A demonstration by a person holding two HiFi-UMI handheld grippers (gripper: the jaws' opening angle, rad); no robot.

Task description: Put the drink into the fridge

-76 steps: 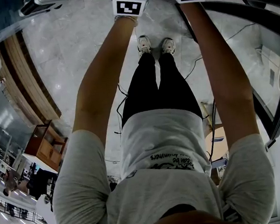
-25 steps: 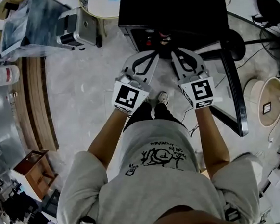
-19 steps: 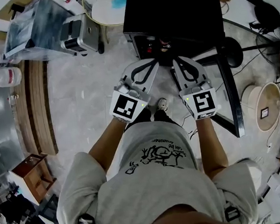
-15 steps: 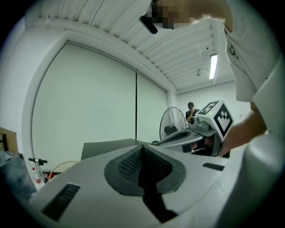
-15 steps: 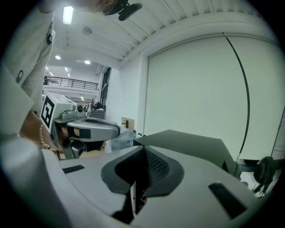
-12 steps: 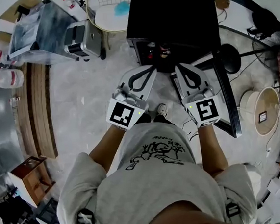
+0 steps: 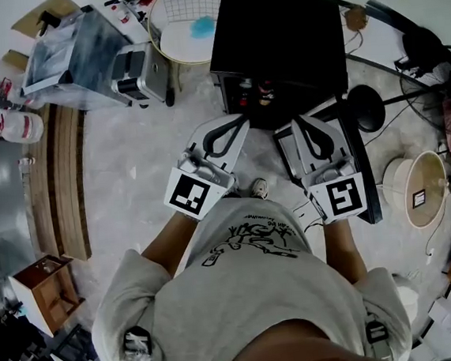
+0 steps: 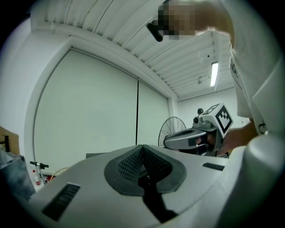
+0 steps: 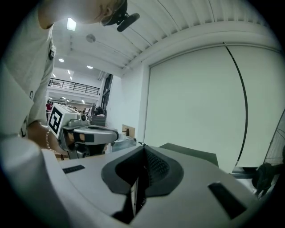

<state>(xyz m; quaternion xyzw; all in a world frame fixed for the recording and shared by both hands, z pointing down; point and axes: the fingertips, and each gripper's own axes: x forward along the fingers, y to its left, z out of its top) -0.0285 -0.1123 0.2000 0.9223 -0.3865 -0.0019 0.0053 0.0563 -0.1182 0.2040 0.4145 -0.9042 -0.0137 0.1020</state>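
In the head view a low black fridge (image 7: pixel 279 36) stands on the floor ahead of me. Small drinks with red caps (image 7: pixel 250 92) show in its open front, and its dark door (image 7: pixel 365 172) hangs open to the right. My left gripper (image 7: pixel 239 120) is held level in front of the fridge, shut and empty. My right gripper (image 7: pixel 298 123) is beside it, also shut with nothing between its pads. In the left gripper view the left gripper (image 8: pixel 142 147) has its pads together. In the right gripper view the right gripper (image 9: pixel 144 148) does too. No drink is in either gripper.
A round wire basket (image 7: pixel 182 17) holding something blue stands left of the fridge. Beside it are a metal case (image 7: pixel 139 69) and a plastic-wrapped box (image 7: pixel 70 52). A fan stand (image 7: pixel 377 105) and a round floor fan (image 7: pixel 425 188) are on the right. A wooden bench (image 7: pixel 63 183) runs along the left.
Both grippers have come up towards my head and look larger. They have spread slightly apart. More of the fridge top and the basket now shows.
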